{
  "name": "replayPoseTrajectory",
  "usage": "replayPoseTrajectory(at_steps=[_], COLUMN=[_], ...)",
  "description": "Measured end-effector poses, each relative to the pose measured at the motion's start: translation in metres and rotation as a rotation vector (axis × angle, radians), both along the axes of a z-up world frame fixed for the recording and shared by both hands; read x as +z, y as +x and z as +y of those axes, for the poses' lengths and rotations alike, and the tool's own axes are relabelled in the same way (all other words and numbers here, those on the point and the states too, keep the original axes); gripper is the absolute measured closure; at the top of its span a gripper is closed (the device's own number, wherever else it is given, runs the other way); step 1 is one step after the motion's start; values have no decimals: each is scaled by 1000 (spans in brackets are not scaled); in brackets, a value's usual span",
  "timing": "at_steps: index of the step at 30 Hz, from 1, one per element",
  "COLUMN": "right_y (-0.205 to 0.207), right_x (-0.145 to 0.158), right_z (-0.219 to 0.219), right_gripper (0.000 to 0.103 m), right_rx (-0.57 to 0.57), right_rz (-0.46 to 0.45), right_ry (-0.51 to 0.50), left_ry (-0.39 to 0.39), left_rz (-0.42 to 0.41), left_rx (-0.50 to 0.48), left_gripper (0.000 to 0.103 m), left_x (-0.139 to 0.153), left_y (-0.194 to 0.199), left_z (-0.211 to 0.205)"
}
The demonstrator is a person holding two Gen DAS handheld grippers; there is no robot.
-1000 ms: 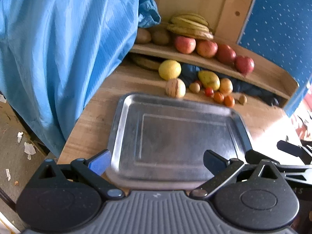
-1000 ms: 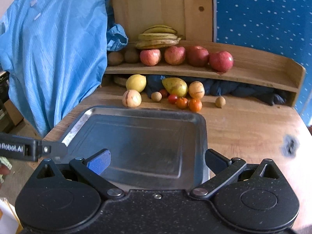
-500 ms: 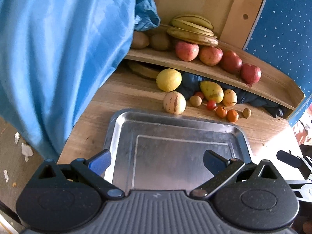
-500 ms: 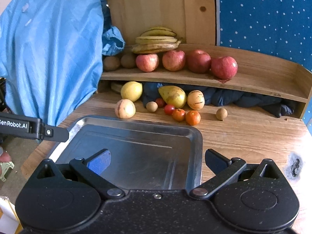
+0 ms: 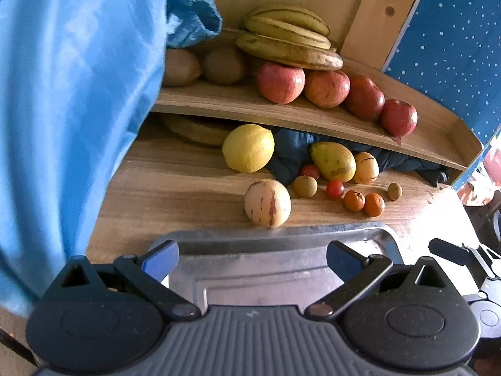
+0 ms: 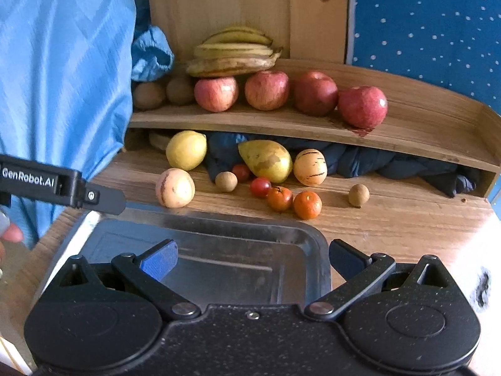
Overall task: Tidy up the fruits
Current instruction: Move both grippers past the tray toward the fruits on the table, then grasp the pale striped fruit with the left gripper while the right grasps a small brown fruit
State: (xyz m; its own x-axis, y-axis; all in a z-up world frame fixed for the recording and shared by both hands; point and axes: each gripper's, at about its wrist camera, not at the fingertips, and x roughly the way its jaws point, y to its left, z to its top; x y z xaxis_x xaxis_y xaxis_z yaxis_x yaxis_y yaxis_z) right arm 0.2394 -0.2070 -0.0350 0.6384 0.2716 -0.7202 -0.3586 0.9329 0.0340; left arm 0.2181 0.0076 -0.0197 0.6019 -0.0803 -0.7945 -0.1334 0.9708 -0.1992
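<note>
Loose fruit lies on the wooden desk [image 6: 391, 219] just past the far rim of an empty metal tray [image 6: 219, 222]. Nearest the tray: a pale striped melon-like fruit [image 5: 267, 203], touching or almost touching the rim. Behind it a lemon [image 5: 248, 148], a mango [image 6: 266, 160], a second striped fruit [image 6: 310, 167], two cherry tomatoes, two small oranges [image 6: 294, 202] side by side, and two brown round fruits. On the shelf [image 6: 407, 131] above: four apples [image 6: 266, 90], bananas [image 6: 233, 53], kiwis.

Handling, as judged: the striped fruit looks firm, smooth and round, likely to roll; take it across its widest part, lightly. Tomatoes look soft and easily crushed. Oranges are small with a grippier skin.

Left gripper [image 5: 252, 257]: fingers spread wide, nothing between them, held low over the tray's far end, aimed at the striped fruit. Right gripper [image 6: 252, 257]: also spread and empty, over the tray's right corner, facing the oranges. A fingertip shows at the left edge of the right view.
</note>
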Motion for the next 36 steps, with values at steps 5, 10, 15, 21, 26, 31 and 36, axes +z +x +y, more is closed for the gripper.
replayPoseTrajectory(at_steps=[5,10,15,21,26,31,36], right_y=[17,27,37,51,65,81,92], right_x=[-5,-6,-6,-7,-13,-21,-27], right_z=[13,22,30,38,48,56,61], right_gripper=[1,1,1,3,12,19,31], right_rx=[-34,-57,-73,-59,-13,37,81], right_rz=[5,5,-8,-12,-12,12,33], right_ry=[-25,-48,-85,-116,-125,-118,-111], left_ry=[-19,-43,-81,-103,-170,-188,-204], left_rz=[10,29,50,79,63,70,87], left_rx=[-49,-70,-64,-62,-62,-61,-51], left_gripper=[1,1,1,4,11,18,24], left_x=[-6,-12,-18,-25,-26,-29,-33], left_y=[21,36,48,62,67,73,76], left_z=[7,15,21,24,29,30,30])
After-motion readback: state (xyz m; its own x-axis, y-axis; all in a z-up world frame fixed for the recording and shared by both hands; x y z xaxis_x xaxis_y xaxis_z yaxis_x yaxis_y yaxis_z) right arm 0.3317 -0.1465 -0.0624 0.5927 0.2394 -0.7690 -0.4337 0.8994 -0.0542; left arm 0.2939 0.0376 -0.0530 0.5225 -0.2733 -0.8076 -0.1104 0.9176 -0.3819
